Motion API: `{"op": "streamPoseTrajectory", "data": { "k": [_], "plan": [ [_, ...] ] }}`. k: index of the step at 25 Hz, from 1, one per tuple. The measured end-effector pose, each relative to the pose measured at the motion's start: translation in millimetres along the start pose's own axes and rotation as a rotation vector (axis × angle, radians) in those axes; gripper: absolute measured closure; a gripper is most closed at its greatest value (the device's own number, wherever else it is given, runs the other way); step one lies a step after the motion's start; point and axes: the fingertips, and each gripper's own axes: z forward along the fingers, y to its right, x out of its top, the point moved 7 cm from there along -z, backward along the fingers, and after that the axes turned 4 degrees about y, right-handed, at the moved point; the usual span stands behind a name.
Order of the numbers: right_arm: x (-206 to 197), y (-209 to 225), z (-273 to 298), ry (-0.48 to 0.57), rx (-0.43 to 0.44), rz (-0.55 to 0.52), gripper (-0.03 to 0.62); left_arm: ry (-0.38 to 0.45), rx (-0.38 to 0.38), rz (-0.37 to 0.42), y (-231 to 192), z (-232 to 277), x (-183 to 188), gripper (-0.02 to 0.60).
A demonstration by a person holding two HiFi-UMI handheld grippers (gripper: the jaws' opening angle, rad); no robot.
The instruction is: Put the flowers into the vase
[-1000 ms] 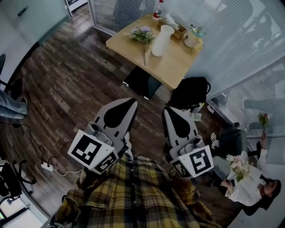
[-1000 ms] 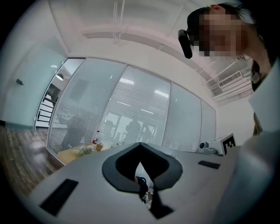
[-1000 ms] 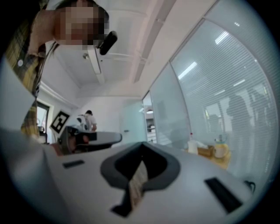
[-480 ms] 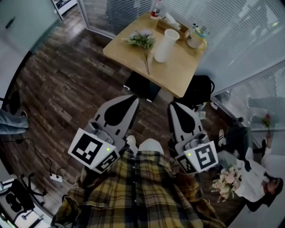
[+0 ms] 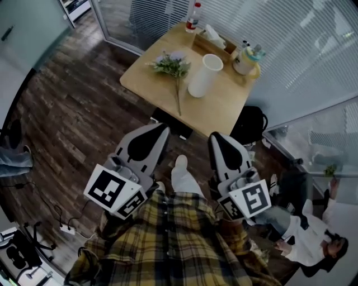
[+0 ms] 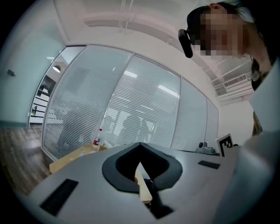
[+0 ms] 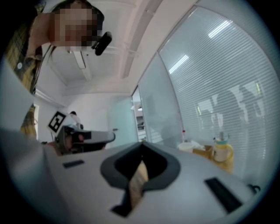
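We are closing on the bench (image 5: 224,114). Over the last second it has slid down the head view toward us and grown larger, and a foot (image 5: 180,166) now shows between the two tools, mid-stride. Both tools have travelled with us, held level and pointing ahead, and neither has changed its state.

The left tool (image 5: 160,128) has its jaws together with nothing between them. Its own view shows only the far bench edge and the blinds beyond the tip. The right tool (image 5: 216,137) is likewise closed and empty, with a lidded jug (image 7: 221,151) off to its right.

The flowers (image 5: 170,65) lie flat on the bench, heads toward the far left corner and stem (image 5: 178,100) running back toward us. The vase (image 5: 203,75) stands upright just to their right, and nothing shows in its mouth. Flowers and vase look close together but not touching. A bottle (image 5: 192,17), a tissue box (image 5: 211,38) and the jug sit along the far edge, clear of both.

So we judge the task has not properly begun. This is the approach, and the tools are still well apart from the flowers. Once at the bench edge, one tool will need to open and take the stem, which lies conveniently toward us.
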Motion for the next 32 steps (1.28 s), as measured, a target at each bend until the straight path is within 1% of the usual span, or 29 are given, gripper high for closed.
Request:
{"op": "streamPoseTrajectory", "data": {
  "k": [7, 13, 18, 24, 28, 32],
  "plan": [
    [25.1, 66.9, 43.4, 0.012, 0.058, -0.017, 0.582, 0.032, 0.036, 0.017, -15.1, 73.6, 12.9, 0.572],
    [33.5, 108.0, 64.0, 0.008, 0.105, -0.021, 0.582, 0.05, 0.086, 0.022, -20.7, 110.3, 13.3, 0.572],
    [36.1, 122.3, 73.5, 0.011, 0.133, -0.006, 0.582, 0.048, 0.124, 0.032, -24.9, 121.2, 16.6, 0.572],
    [31.9, 134.2, 100.3, 0.002, 0.156, 0.0, 0.582, 0.049, 0.158, 0.025, -48.1, 136.3, 16.3, 0.572],
    [31.7, 136.9, 122.3, 0.0, 0.152, 0.002, 0.582, 0.046, 0.151, 0.018, -69.9, 148.1, 20.7, 0.572],
    [30.2, 137.0, 151.7, -0.002, 0.133, 0.002, 0.582, 0.031, 0.118, 0.011, -100.6, 164.4, 26.6, 0.573]
  ]
}}
